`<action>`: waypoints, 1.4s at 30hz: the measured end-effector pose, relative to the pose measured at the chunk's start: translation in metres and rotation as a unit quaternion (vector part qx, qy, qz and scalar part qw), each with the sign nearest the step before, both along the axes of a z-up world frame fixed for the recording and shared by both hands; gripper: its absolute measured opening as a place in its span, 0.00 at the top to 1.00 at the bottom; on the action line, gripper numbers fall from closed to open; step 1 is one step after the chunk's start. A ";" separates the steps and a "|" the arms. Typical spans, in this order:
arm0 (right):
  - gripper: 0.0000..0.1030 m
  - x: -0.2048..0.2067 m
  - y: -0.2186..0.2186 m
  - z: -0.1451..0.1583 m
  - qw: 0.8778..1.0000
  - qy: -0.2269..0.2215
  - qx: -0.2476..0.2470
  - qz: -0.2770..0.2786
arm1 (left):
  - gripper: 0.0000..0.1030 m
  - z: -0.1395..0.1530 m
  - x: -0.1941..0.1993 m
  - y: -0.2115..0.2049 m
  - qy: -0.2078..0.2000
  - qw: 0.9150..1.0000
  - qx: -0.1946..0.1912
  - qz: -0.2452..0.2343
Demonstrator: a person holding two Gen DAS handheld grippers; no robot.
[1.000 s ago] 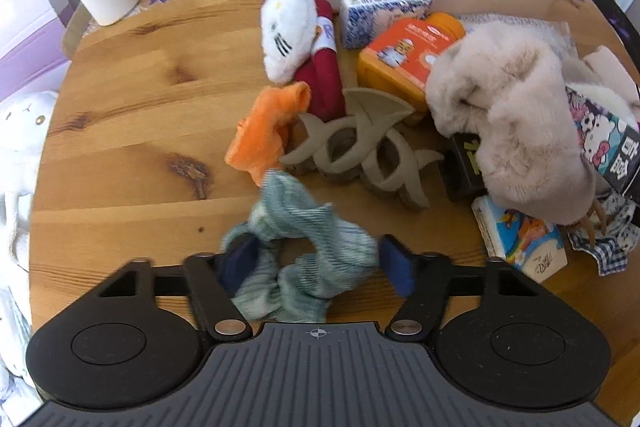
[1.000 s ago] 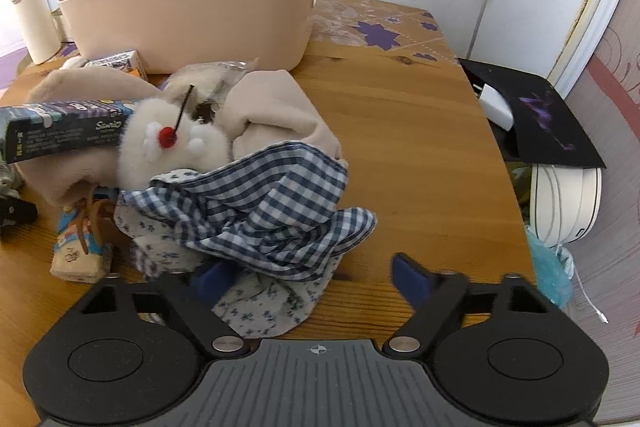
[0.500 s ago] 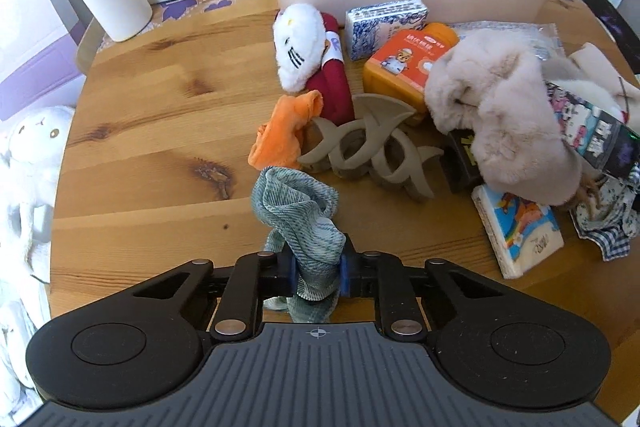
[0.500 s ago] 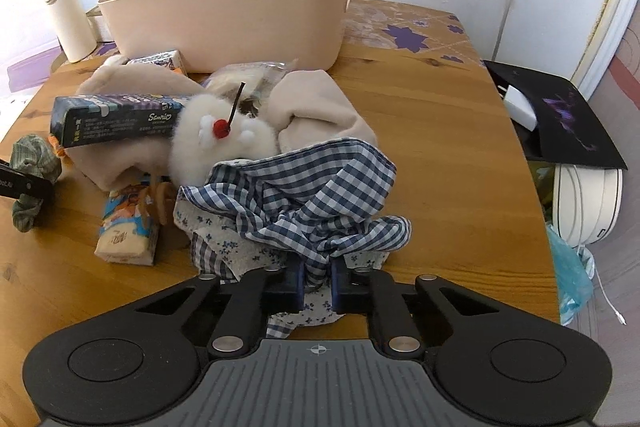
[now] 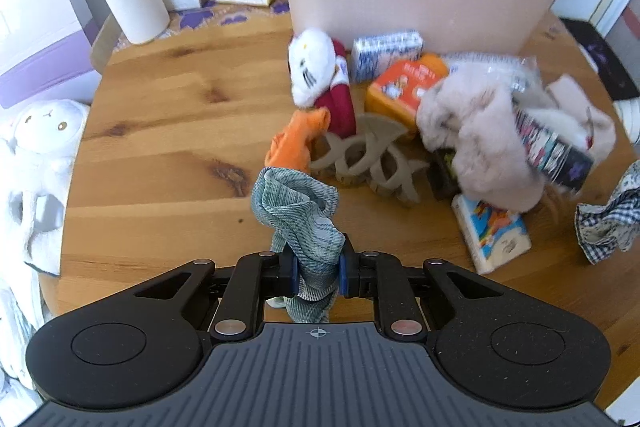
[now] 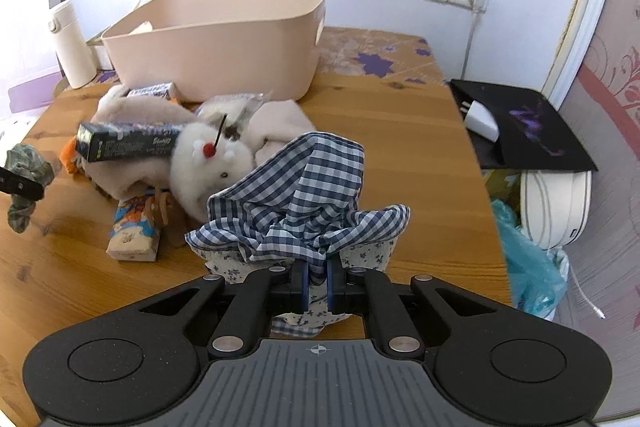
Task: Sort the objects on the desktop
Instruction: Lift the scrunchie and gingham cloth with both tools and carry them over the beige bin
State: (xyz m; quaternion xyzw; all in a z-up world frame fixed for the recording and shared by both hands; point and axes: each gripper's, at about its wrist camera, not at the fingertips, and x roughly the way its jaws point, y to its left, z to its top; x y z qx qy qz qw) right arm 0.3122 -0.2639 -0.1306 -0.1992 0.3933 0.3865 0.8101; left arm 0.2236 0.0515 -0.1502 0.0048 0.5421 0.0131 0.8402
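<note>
Holding 2 items: left gripper (image 5: 318, 273) clamped on green scrunchie (image 5: 298, 211), right gripper (image 6: 318, 285) clamped on checked cloth (image 6: 304, 199), both just above table (image 5: 160, 131). Beige bin (image 6: 224, 43) looks nearly empty; pile unsorted.

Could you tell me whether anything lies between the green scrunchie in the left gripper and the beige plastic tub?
Yes. Between the green striped fabric scrunchie and the beige plastic tub lie an orange cloth, a beige plastic hair claw and a white plush cat toy; lifted clear, none should block it.
</note>
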 end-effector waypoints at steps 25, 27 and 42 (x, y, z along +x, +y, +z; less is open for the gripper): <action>0.94 0.033 0.020 0.061 0.994 -0.077 0.074 0.013 | 0.83 0.086 0.039 -0.012 -0.112 0.993 -0.024 -0.006; 0.94 0.035 0.028 0.064 0.993 -0.080 0.084 0.017 | 0.83 0.090 0.044 -0.013 -0.116 0.993 -0.025 -0.005; 0.94 0.075 0.104 0.091 0.984 -0.113 0.125 0.053 | 0.83 0.108 0.112 -0.033 -0.159 0.987 -0.007 -0.011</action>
